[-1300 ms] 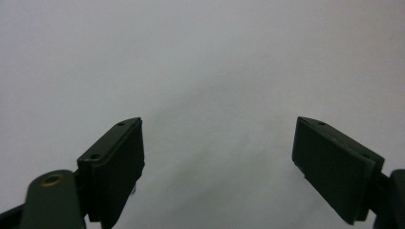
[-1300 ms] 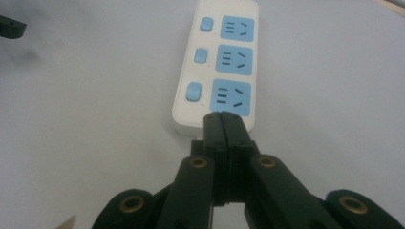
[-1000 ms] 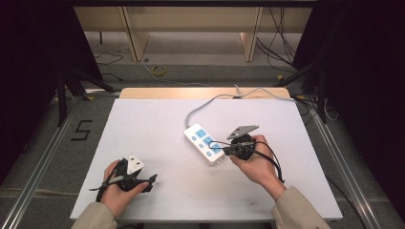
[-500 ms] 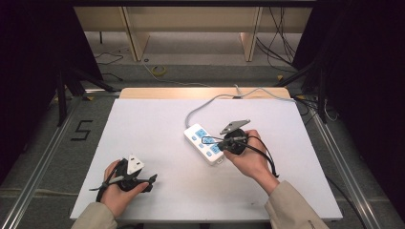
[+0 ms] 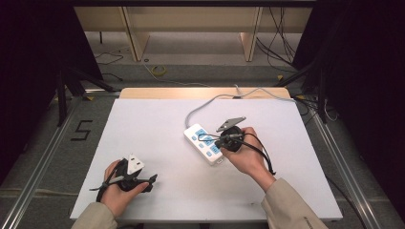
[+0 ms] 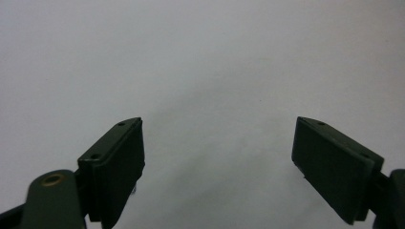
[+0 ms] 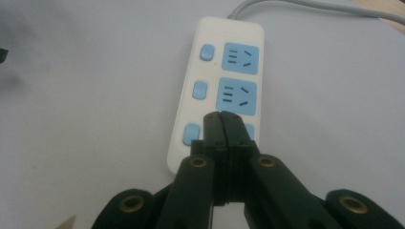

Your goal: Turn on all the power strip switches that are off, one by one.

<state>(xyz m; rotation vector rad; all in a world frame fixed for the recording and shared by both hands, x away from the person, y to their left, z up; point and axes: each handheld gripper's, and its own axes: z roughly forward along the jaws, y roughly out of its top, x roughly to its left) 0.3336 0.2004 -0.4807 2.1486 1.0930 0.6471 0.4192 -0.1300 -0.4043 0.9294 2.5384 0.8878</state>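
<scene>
A white power strip [image 5: 204, 143] with blue sockets and blue switches lies on the white table [image 5: 157, 124], its grey cord [image 5: 210, 100] running off toward the far edge. In the right gripper view the strip [image 7: 224, 71] lies lengthwise ahead. My right gripper [image 7: 223, 116] is shut with nothing between its jaws, its tips over the nearest socket, beside the nearest blue switch [image 7: 191, 134]. In the high view that gripper [image 5: 213, 140] hovers at the strip's near end. My left gripper [image 5: 152, 180] rests low at the front left, open, with bare table between its pads [image 6: 122, 157].
The table's wooden far edge [image 5: 200, 92] borders a floor with cables. Black cables trail from the right gripper over the hand [image 5: 258, 150]. Metal rails [image 5: 43, 157] run along both sides of the table.
My right gripper has shifted left onto the power strip's near end. The left hand has stayed put.
</scene>
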